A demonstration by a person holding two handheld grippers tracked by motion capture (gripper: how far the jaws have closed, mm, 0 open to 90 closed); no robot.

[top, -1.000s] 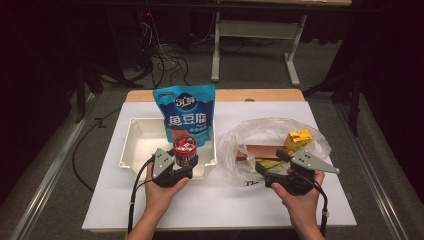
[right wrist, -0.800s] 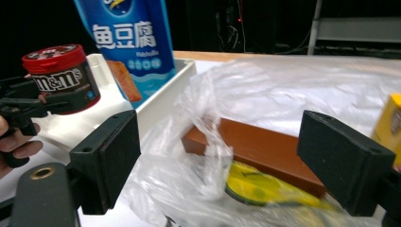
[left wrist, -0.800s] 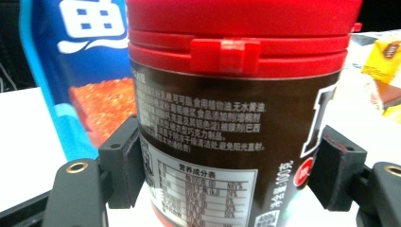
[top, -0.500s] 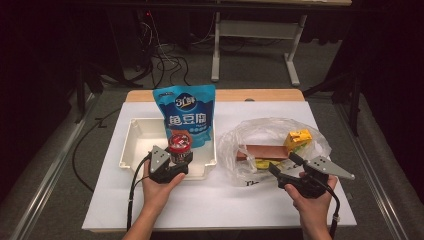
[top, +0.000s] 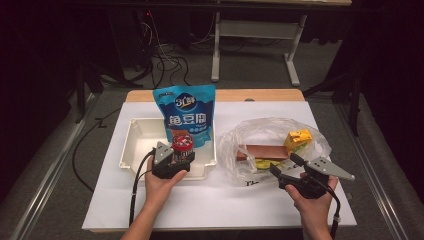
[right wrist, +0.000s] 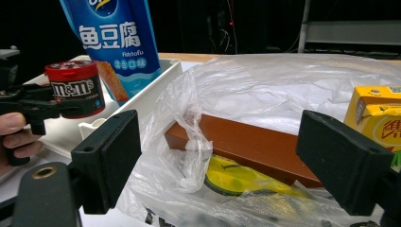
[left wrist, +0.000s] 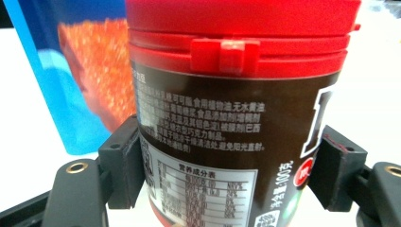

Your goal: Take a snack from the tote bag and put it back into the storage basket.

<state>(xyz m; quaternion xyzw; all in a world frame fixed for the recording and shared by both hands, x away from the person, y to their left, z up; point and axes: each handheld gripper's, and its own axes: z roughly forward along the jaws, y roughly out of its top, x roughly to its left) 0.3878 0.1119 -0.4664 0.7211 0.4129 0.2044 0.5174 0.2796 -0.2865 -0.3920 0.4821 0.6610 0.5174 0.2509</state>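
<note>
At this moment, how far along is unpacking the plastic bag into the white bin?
Done: blue pouch stands in the white bin. In hand: left gripper clamps the red-lidded jar above the bin's front. Left: brown box, yellow carton and a yellow packet lie in the plastic bag; right gripper is open beside it.

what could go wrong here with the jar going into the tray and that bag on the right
The left gripper holds the red-lidded jar low on its body, so it might tip when set in the white tray. It may also knock over the blue pouch behind. The open right gripper could snag the plastic bag.
</note>
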